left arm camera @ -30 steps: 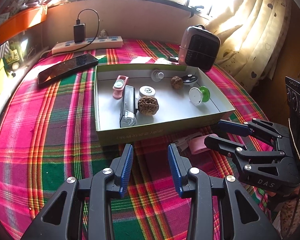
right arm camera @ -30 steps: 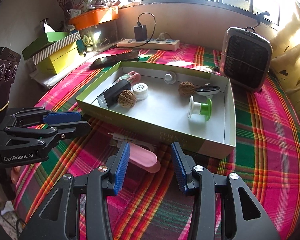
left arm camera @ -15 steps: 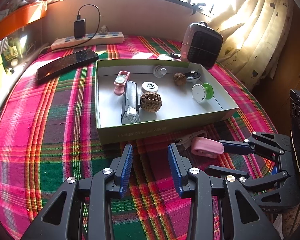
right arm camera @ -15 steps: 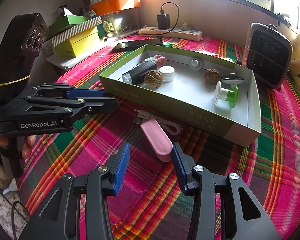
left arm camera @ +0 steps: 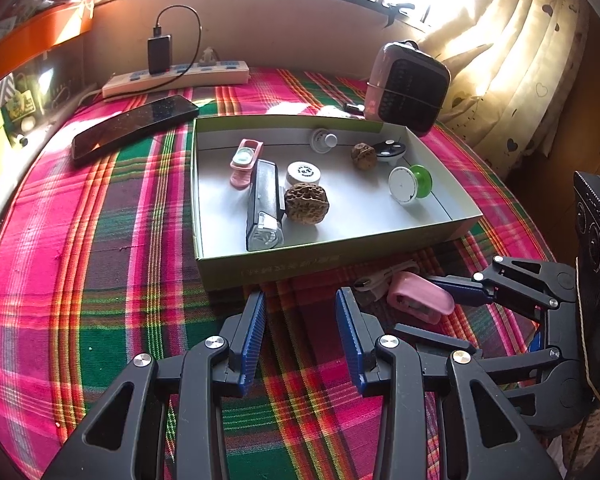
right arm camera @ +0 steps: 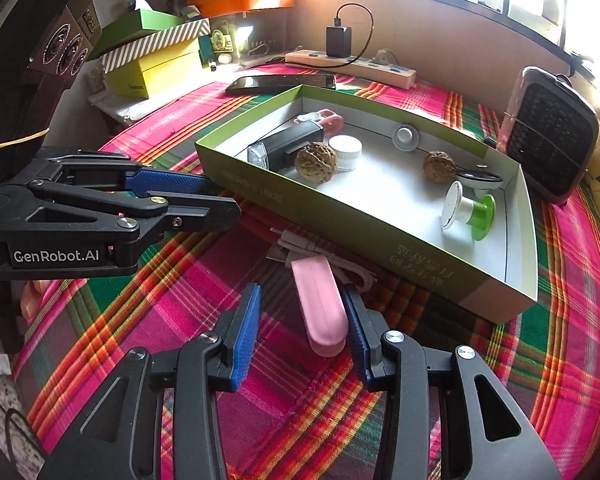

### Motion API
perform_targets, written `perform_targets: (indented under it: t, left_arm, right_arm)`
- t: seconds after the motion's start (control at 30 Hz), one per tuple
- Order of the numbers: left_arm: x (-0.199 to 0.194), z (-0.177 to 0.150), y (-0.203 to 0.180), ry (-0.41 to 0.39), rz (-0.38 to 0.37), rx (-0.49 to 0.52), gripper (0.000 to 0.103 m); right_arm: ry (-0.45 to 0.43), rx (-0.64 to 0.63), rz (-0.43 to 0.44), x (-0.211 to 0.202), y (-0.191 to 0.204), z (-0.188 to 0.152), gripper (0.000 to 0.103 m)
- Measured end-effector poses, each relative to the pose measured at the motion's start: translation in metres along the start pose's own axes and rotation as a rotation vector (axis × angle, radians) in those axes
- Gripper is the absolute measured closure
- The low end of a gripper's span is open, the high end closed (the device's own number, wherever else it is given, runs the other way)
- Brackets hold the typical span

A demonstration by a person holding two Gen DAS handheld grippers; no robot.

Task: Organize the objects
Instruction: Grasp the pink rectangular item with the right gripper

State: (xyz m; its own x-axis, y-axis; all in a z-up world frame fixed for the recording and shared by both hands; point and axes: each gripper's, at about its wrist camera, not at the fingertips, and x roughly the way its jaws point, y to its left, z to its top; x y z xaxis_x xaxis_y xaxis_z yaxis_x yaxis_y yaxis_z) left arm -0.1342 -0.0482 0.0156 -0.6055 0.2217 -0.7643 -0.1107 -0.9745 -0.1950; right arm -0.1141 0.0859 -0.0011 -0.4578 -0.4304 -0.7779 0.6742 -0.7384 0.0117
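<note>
The right gripper (right arm camera: 302,328) has its jaws spread around the pink case (right arm camera: 320,304), which lies flat on the plaid cloth (right arm camera: 148,312). The case sits between the blue pads, close against the right one; the left pad stands clear of it, so nothing is clamped. A white cable (right arm camera: 324,256) is bundled at the case's far end, at 12 o'clock from the jaws.

The left gripper (left arm camera: 300,340) hovers over the cloth with its jaws released and nothing between them. In its view the case (left arm camera: 420,302) lies at 2 o'clock, just in front of the box (left arm camera: 300,268).

At 12 o'clock the open green box holds a black torch (left arm camera: 264,204), two walnuts (left arm camera: 306,203), a white cap (left arm camera: 304,174), a green spool (left arm camera: 410,184) and a pink clip (left arm camera: 244,162). Beyond the box, a phone (left arm camera: 136,124) lies at 11 o'clock, a power strip (left arm camera: 176,78) behind it, and a small heater (left arm camera: 406,86) at 1 o'clock.
</note>
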Motion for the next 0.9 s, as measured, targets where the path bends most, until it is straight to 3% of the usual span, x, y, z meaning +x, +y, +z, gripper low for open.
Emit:
perform_targets:
  t: [0.2,0.9]
  left_arm:
    - [0.004,0.002,-0.004,0.007,-0.011,0.017,0.069]
    - [0.021,0.013,-0.045,0.037,-0.087,0.211,0.063]
  right_arm:
    - [-0.001,0.018,-0.023,-0.001,-0.003,0.0,0.084]
    - [-0.023,0.144,-0.084,-0.029,-0.037,-0.028,0.084]
